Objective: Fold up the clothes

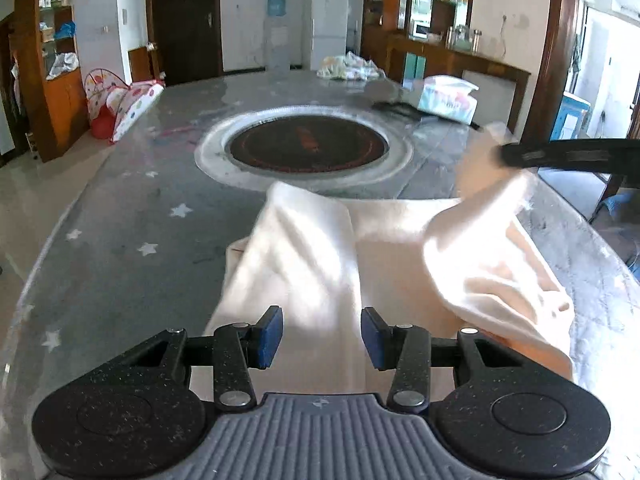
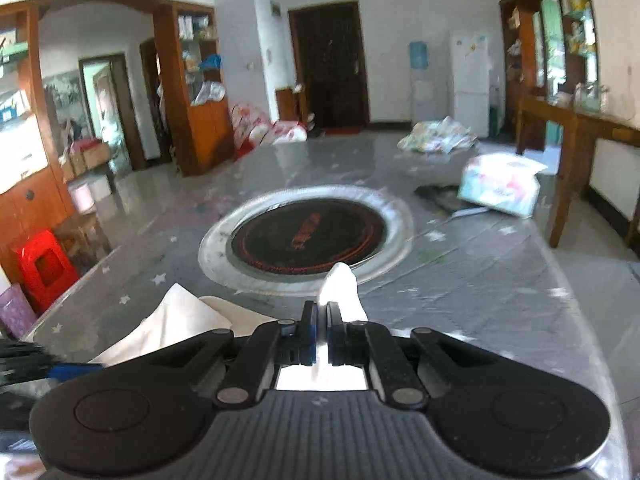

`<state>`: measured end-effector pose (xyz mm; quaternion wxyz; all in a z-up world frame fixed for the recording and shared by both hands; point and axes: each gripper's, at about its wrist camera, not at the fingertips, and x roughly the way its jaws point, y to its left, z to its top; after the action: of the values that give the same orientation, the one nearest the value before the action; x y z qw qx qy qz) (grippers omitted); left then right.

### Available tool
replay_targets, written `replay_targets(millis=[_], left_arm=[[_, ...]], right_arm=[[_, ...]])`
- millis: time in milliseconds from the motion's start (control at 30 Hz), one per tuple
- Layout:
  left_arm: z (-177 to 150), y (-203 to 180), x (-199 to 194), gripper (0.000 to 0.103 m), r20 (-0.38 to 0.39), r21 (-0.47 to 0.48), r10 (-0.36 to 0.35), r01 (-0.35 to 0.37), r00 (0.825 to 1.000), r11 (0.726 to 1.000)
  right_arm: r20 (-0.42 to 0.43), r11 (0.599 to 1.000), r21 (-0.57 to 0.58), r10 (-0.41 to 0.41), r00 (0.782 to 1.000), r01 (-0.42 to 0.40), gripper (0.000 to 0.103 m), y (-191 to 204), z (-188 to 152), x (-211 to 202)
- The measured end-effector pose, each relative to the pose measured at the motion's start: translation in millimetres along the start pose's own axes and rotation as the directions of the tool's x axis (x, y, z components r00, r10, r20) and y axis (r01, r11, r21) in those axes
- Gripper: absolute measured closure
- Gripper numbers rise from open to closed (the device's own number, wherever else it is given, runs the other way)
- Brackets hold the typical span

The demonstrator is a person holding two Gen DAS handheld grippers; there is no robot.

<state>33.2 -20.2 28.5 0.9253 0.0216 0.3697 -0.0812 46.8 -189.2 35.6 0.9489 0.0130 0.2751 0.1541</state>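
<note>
A cream-white garment [image 1: 320,264] lies rumpled on the grey star-patterned table [image 1: 120,216], in front of the round black hotplate [image 1: 308,146]. My left gripper [image 1: 322,338] hovers open just above its near part, blue pads apart with cloth showing between them. In the left wrist view my right gripper [image 1: 504,156] comes in from the right as a black bar, holding a corner of the garment lifted off the table. In the right wrist view my right gripper [image 2: 322,320] is shut on a fold of the white garment [image 2: 342,290], which sticks up past the fingertips.
A pastel-printed packet [image 1: 448,100] and a dark flat object [image 1: 396,108] lie at the table's far right. A crumpled bundle of cloth [image 1: 348,66] sits at the far end. A red stool [image 2: 44,268] stands on the floor left of the table.
</note>
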Motion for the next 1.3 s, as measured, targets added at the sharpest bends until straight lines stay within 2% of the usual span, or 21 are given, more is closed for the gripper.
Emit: replay_targets(millis=[200,267,333,433,467,600,767,833,933,1000,1100,1200,1300], left_arm=[[5.1,-8.1,17.2,0.057,-0.019,0.028,0.001,-0.001,1.000,1.000],[6.6,-8.7,18.8,0.061,-0.021,0.032,-0.001,0.001,1.000,0.999],[7.0,-7.9,19.7,0.071,-0.016,0.040,0.008,-0.007,1.000,0.999],[7.7,-4.2,18.7,0.091,-0.012,0.029,0.000,0.000,1.000,1.000],[8.0,-2.4,18.1,0.095,-0.011,0.020,-0.004,0.004,1.000,1.000],[7.7,7.8,6.0,0.098,0.015,-0.040,-0.012,0.013,1.000,0.999],[3.2,24.5,-29.9,0.098,0.089,-0.098,0.002,0.007,0.996,0.995],[-0.5,34.9,-47.5,0.098,0.119,-0.131,0.011,0.005,0.993,0.991],[-10.0,53.2,-78.2,0.098,0.164,-0.190,0.025,0.007,0.986,0.982],[-18.2,64.0,-98.4,0.098,0.188,-0.219,0.045,-0.003,0.981,0.976],[-32.8,83.3,-125.3,0.098,0.209,-0.285,0.075,-0.013,0.975,0.958],[-49.8,100.8,-143.4,0.098,0.204,-0.341,0.118,-0.042,0.972,0.939],[-67.8,116.8,-157.3,0.098,0.187,-0.388,0.164,-0.080,0.969,0.918]], right_arm=[[0.080,0.995,0.014,-0.103,0.991,0.102,0.099,-33.4,-14.1,-82.7],[0.094,0.989,0.029,-0.145,0.985,0.143,0.099,-43.4,-21.4,-105.2],[0.100,0.981,0.054,-0.191,0.976,0.187,0.099,-55.2,-32.8,-129.8],[0.069,0.964,0.090,-0.255,0.965,0.248,0.099,-68.1,-52.0,-150.9],[0.040,0.956,0.103,-0.279,0.960,0.274,0.099,-73.3,-61.9,-155.9],[-0.087,0.925,0.155,-0.336,0.938,0.346,0.099,-95.5,-95.1,-161.3],[-0.175,0.908,0.155,-0.361,0.916,0.388,0.094,-103.5,-122.0,-162.0],[-0.173,0.898,0.155,-0.385,0.906,0.411,0.086,-104.5,-123.8,-166.2],[-0.151,0.889,0.155,-0.410,0.900,0.431,0.084,-106.1,-121.6,-174.4],[-0.125,0.898,0.142,-0.402,0.907,0.417,0.083,-101.7,-116.1,-177.9],[-0.082,0.933,0.089,-0.343,0.936,0.350,0.076,-87.7,-104.5,-176.3],[-0.074,0.970,0.018,-0.239,0.968,0.241,0.071,-64.3,-94.7,-167.6],[-0.089,0.988,-0.088,-0.133,0.987,0.125,0.065,-34.2,-89.1,-154.9]])
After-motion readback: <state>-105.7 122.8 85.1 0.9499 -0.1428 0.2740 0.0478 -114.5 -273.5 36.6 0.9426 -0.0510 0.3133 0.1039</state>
